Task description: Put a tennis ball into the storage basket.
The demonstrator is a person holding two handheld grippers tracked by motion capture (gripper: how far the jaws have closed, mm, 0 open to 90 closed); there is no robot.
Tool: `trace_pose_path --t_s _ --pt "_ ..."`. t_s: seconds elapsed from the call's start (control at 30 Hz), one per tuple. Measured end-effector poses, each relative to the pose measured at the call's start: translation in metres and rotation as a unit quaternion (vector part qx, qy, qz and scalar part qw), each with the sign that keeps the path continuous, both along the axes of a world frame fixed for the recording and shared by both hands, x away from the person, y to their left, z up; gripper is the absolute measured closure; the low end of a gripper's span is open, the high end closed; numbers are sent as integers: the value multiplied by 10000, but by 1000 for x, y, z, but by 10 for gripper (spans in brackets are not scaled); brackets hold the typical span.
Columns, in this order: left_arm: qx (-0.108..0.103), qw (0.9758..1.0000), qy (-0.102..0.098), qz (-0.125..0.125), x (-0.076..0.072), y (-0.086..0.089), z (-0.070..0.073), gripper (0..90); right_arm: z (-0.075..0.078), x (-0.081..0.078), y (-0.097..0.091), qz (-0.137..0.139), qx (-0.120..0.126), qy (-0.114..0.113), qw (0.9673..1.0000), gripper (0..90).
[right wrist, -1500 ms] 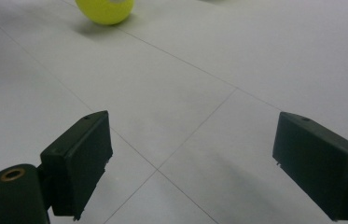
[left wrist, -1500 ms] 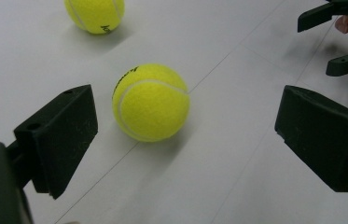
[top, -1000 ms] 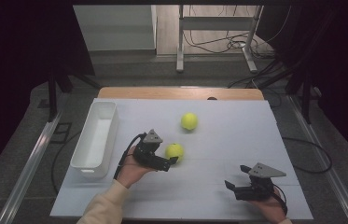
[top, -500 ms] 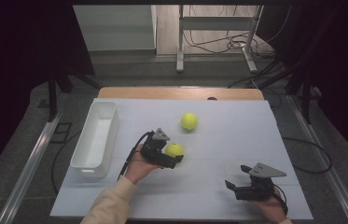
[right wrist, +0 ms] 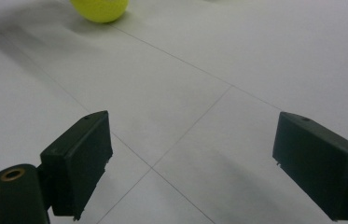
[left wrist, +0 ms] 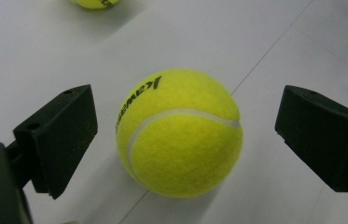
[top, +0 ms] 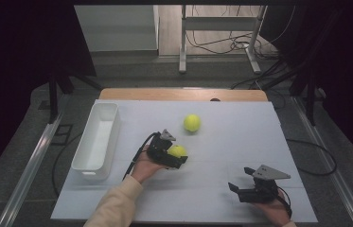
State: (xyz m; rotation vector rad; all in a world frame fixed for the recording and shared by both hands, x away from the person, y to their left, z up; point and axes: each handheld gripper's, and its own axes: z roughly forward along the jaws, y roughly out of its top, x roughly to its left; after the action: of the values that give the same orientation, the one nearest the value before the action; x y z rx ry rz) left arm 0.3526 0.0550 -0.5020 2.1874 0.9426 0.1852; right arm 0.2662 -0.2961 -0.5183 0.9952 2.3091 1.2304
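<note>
Your left gripper (left wrist: 185, 135) sits wide open around the ball (left wrist: 179, 132).
Small gaps show each side, probably no touch; white table (top: 240, 137) lies bare around.

Left tool (left wrist: 185, 140) now farther forward, open jaws around the near tennis ball (left wrist: 179, 132).

Bare table (top: 240, 142) beyond near ball (left wrist: 179, 133)

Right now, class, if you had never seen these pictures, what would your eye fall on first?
Most striking is the bright yellow tennis ball on the white table, sitting between the open jaws of the left gripper, with gaps on both sides. A second tennis ball lies farther back, and a white bin stands along the table's left edge. The right gripper rests open near the front.
</note>
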Motion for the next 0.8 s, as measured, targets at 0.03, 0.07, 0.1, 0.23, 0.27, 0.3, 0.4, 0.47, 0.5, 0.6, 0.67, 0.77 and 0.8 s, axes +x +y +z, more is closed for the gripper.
trace_pose_path --t_s 0.03,0.07,0.1,0.23,0.27,0.3,0.4,0.47,0.5,0.6,0.67,0.77,0.8 --pt "0 10000 0 0 0 0 0 63 0 0 0 0 0 0 10000 120" --pt "33 10000 34 -9 1 -1 -1 63 0 0 0 5 -5 -10 10000 121" --pt "44 10000 59 1 1 -1 -2 63 0 0 0 3 2 -15 10000 121" --pt "79 9999 108 4 4 -3 -5 66 0 0 0 0 0 -15 10000 121" --pt "91 9999 120 3 4 -4 -6 66 0 0 0 3 -3 -16 10000 121" --pt "101 9999 139 -1 5 -4 -7 67 0 0 0 5 -6 -18 10000 120" --pt "145 9998 124 -10 5 -4 -9 82 0 -1 0 11 -4 -28 10000 121" --pt "189 9997 126 -20 5 -5 -10 89 0 -1 0 10 -1 -31 10000 121" --pt "189 9997 126 -20 5 -5 -10 112 0 -1 0 10 -1 -31 10000 121" --pt "237 9996 131 -52 5 -4 -10 168 0 -1 -1 9 0 -37 10000 121" --pt "235 9996 127 -86 4 -4 -10 231 0 -1 -1 14 -9 -42 10000 121" --pt "249 9996 121 -101 4 -3 -9 256 1 -1 -1 17 -12 -50 10000 121" --pt "252 9996 123 -106 3 -3 -9 258 1 -1 -1 17 -12 -50 10000 121"
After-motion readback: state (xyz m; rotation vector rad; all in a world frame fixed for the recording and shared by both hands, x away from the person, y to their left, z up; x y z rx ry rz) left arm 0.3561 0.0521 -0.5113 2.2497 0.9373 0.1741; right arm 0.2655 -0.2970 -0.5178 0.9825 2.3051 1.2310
